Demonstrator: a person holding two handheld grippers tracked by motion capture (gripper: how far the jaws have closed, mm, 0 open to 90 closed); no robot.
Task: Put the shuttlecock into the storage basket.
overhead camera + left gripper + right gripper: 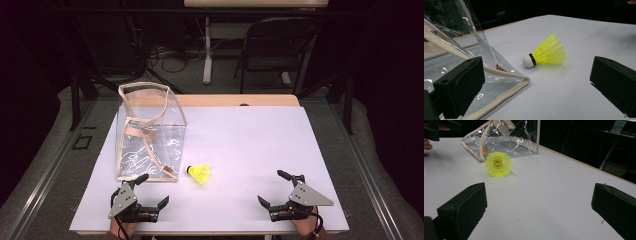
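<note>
High view: clear bag (150, 132) w/ beige trim stands upright, left-center of white table (260, 145). Yellow shuttlecock (199, 173) lies on its side just right of bag's lower right corner, white cork toward bag, not touching. L gripper (153, 190) bottom left, jaws spread wide, holding nothing. R gripper (270, 187) bottom right, also wide apart, empty, well apart from shuttlecock.

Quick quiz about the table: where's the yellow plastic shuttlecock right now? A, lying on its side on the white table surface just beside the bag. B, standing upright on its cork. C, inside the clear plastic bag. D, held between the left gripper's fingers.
A: the yellow plastic shuttlecock lies on its side on the white table surface, just outside the clear plastic bag with beige trim, with neither open gripper touching it.
</note>
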